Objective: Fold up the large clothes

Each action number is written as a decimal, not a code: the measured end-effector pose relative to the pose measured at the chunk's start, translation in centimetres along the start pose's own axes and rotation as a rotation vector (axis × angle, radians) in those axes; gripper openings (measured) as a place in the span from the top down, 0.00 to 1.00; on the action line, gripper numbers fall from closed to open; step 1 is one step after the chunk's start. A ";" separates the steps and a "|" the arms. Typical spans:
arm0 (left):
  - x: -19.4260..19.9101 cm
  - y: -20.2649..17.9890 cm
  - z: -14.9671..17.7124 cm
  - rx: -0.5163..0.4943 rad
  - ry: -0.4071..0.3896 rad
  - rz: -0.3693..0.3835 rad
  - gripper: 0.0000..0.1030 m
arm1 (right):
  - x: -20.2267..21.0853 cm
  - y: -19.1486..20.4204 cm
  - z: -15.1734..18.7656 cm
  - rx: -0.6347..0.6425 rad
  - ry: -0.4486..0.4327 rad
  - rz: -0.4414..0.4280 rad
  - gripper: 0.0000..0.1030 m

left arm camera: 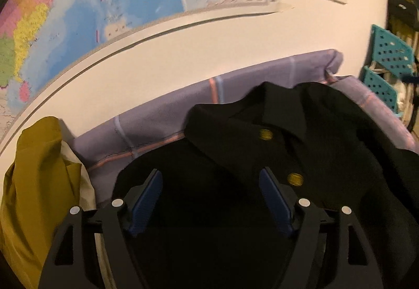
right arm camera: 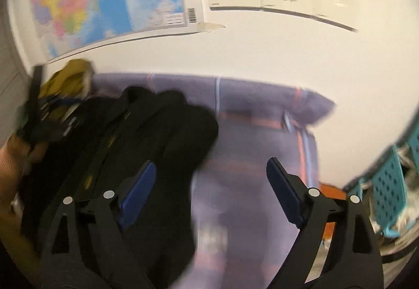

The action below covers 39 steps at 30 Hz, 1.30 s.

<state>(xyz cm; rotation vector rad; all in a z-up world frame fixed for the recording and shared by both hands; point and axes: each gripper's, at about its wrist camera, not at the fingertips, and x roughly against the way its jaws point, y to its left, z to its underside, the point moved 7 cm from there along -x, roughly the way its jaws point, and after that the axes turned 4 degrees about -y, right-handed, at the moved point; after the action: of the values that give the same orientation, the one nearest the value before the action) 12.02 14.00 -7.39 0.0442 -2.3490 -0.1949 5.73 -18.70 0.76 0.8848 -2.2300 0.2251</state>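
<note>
We have the black jacket (left arm camera: 275, 147) lying on the lavender checked bed sheet (left arm camera: 157, 126), bunched against the wall with its two brass buttons showing. In the left wrist view our left tool (left arm camera: 210, 184) hangs over the dark cloth with its blue pads spread apart and nothing pinched between them. In the right wrist view our right tool (right arm camera: 209, 176) also stands wide open and empty, over bare sheet, with the jacket at about nine o'clock from it; that view is badly blurred.

Both tools look freed up, so we judge the step in hand to be picking fresh hold points for the next fold. To do it well, we should bring the right tool over toward nine o'clock to a clear edge of the jacket, take only one layer of cloth, and let the left tool bite at a matching edge near the buttons. Then we lift evenly, so the thick cloth does not slump.

The yellow garment (left arm camera: 39, 171) at the left tool's nine o'clock should stay clear of the fold.
</note>
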 end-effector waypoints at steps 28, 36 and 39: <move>3.4 -10.6 1.5 -0.106 -0.031 0.164 0.19 | 10.4 -7.8 10.2 -0.442 -0.046 0.007 0.48; 3.5 -10.9 2.1 -0.095 -0.025 0.185 0.19 | 10.7 -3.6 14.2 -0.188 -0.079 0.054 0.17; 3.4 -11.8 1.9 -0.100 -0.026 0.204 0.19 | 8.2 -2.0 16.8 0.016 0.029 0.231 0.25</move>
<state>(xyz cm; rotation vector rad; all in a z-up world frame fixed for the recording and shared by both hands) 7.94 2.30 -8.08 -0.2467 -2.3475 -0.2127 -6.52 -31.19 -6.09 0.6263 -2.3045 0.3615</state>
